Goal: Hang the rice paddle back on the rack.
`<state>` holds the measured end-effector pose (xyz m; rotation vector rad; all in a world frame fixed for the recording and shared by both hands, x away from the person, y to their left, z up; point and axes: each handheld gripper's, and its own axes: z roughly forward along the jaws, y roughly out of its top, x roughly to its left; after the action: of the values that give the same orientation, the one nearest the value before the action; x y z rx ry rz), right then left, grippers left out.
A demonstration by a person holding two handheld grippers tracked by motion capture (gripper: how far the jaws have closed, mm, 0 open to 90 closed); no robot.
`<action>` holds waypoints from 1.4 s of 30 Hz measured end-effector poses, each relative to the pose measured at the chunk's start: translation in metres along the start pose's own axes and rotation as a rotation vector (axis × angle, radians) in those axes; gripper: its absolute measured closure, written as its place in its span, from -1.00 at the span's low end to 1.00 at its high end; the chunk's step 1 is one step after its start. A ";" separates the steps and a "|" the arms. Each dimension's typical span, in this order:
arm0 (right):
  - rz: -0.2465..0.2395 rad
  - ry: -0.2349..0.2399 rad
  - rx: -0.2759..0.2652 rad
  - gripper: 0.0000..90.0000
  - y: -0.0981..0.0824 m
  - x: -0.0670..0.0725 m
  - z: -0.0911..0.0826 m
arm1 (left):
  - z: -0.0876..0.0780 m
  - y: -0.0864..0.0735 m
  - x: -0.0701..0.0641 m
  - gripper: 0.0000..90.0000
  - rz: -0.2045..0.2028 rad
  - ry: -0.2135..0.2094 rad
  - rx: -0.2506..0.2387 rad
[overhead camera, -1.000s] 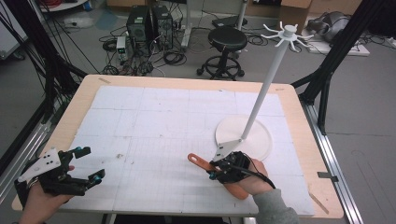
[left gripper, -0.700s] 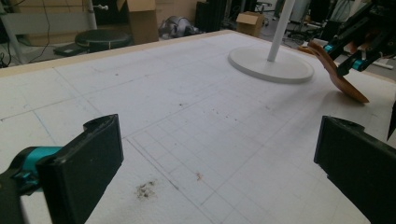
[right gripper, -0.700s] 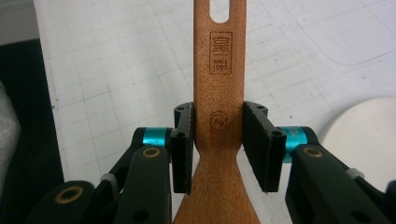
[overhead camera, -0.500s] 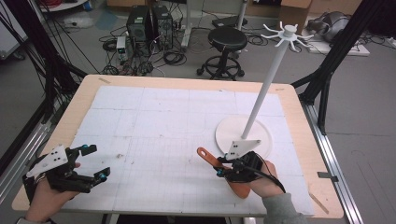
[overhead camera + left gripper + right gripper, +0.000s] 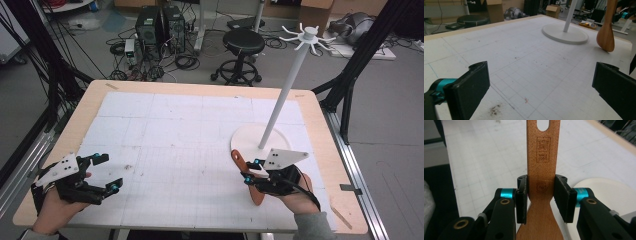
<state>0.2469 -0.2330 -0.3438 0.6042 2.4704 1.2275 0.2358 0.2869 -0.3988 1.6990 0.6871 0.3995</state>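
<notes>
My right gripper (image 5: pixel 252 172) is shut on a wooden spatula (image 5: pixel 257 195) near the table's front right, its pads (image 5: pixel 521 197) clamping the handle's narrow neck. In the right gripper view the spatula (image 5: pixel 541 157) runs straight up between the jaws, with a stamped mark and a hanging slot at its far end. From the left gripper view the spatula (image 5: pixel 606 32) stands steeply, blade down close to the mat. A white hook stand (image 5: pixel 280 107) rises from its round base (image 5: pixel 245 137) just behind the spatula. My left gripper (image 5: pixel 109 172) is open over the front left, nothing between its fingers (image 5: pixel 471 82).
A white gridded mat (image 5: pixel 185 145) covers the wooden table (image 5: pixel 90 102). The stand's hooks (image 5: pixel 307 37) spread high at the back right. A black stool (image 5: pixel 242 42) and computer cases (image 5: pixel 157 25) stand on the floor beyond the far edge.
My right gripper has carried the spatula to the right and a little upward, closer to the stand's base, and the handle now tilts more steeply. The left gripper has barely shifted.
</notes>
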 end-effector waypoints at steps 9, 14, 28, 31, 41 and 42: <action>0.031 -0.006 -0.082 0.45 -0.008 -0.006 -0.017 | 0.007 0.002 0.000 -0.96 0.006 -0.015 0.004; 0.036 -0.014 -0.128 0.45 -0.011 -0.006 -0.026 | 0.010 0.003 0.001 -0.96 0.005 -0.023 0.001; 0.082 -0.049 -0.246 0.45 -0.021 -0.012 -0.053 | 0.014 0.005 0.002 -0.96 0.007 -0.031 0.001; 0.102 -0.058 -0.271 0.45 -0.024 -0.015 -0.060 | 0.014 0.005 0.002 -0.96 0.007 -0.031 0.001; 0.149 -0.078 -0.330 0.45 -0.035 -0.023 -0.078 | 0.014 0.005 0.001 -0.96 0.005 -0.030 -0.003; 0.154 -0.079 -0.334 0.45 -0.036 -0.024 -0.080 | 0.014 0.005 0.001 -0.96 0.005 -0.030 -0.003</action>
<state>0.2230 -0.3180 -0.3242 0.7422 2.1201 1.5977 0.2465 0.2763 -0.3978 1.7013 0.6605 0.3778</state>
